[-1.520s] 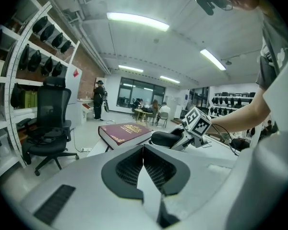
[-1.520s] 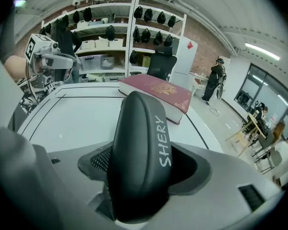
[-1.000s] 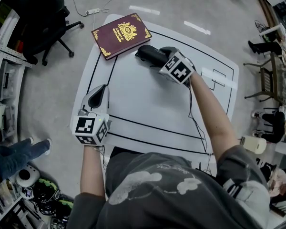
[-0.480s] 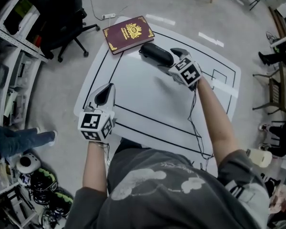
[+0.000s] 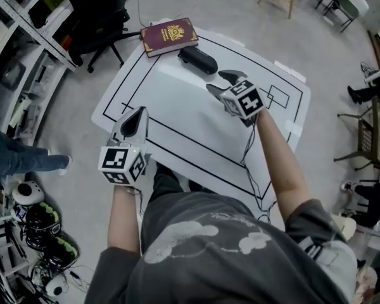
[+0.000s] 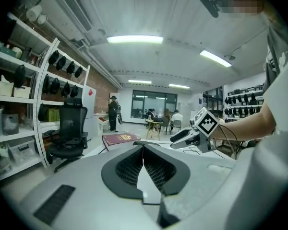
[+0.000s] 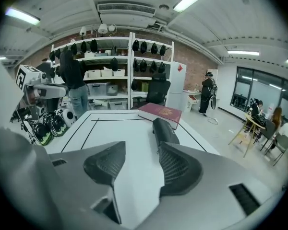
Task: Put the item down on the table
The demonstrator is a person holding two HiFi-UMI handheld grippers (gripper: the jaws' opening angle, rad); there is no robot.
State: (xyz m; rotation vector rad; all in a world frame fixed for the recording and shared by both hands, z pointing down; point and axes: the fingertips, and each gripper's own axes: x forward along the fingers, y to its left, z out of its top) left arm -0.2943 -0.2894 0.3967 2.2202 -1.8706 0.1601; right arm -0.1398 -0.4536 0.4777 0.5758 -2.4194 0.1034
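The left tool [image 5: 138, 113] hovered over the left edge of the bench [image 5: 177, 125], jaws together on nothing. At the far edge lay a red book [image 5: 170, 35]. Just right of it, the black case [image 5: 198, 59] lay flat on the bench, held by neither tool. The right tool [image 5: 214, 80] stood near the case, jaws apart and empty, having just been narrowing. The case looked rigid, light and smooth-shelled, so probably slippery; the narrow middle offered the best hold.

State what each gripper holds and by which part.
Nothing. Left gripper shut, empty; right gripper has just been closing, jaws apart, nothing between them. Black case lies on the table.
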